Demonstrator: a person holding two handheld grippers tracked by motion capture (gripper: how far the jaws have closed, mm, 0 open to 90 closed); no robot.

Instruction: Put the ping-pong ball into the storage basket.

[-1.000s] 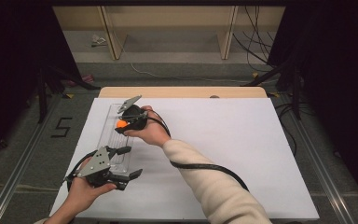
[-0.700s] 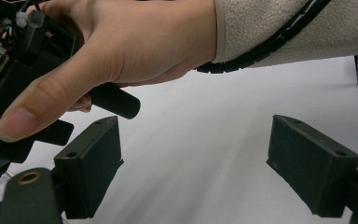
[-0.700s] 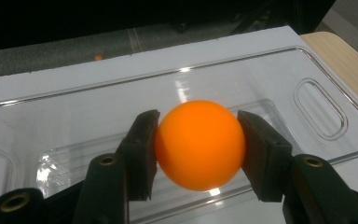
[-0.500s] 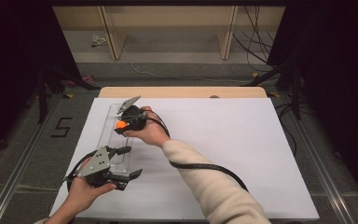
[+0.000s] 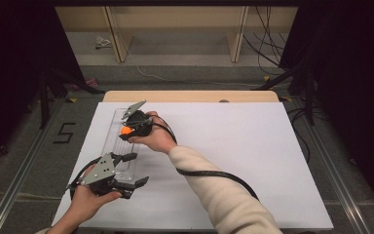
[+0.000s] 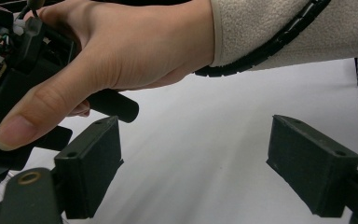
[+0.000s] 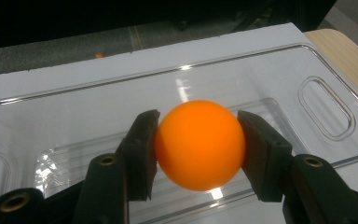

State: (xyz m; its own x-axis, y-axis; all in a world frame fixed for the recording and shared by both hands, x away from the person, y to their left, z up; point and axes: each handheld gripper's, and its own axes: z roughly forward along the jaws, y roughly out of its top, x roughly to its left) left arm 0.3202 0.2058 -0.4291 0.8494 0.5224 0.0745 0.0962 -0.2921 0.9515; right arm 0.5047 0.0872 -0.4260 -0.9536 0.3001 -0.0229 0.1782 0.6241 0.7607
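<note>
An orange ball [image 7: 198,143] sits between the two black pads of my right gripper [image 7: 198,154], which is shut on it. In the high view the ball [image 5: 125,130] and right gripper [image 5: 128,129] hang over a clear plastic tray [image 5: 113,134] at the left of the white table. The tray [image 7: 270,88] lies just below the ball in the right gripper view. My left gripper [image 5: 134,170] rests near the tray's near end with its jaws wide apart and nothing between them. In the left gripper view, that gripper [image 6: 193,172] looks toward the right hand [image 6: 121,51].
A white sheet [image 5: 233,146] covers the table, with a wooden strip [image 5: 190,96] along its far edge. The right gripper's black cable [image 5: 209,173] loops across the sheet beside the sleeve. Shelving and loose cables stand on the floor beyond the table.
</note>
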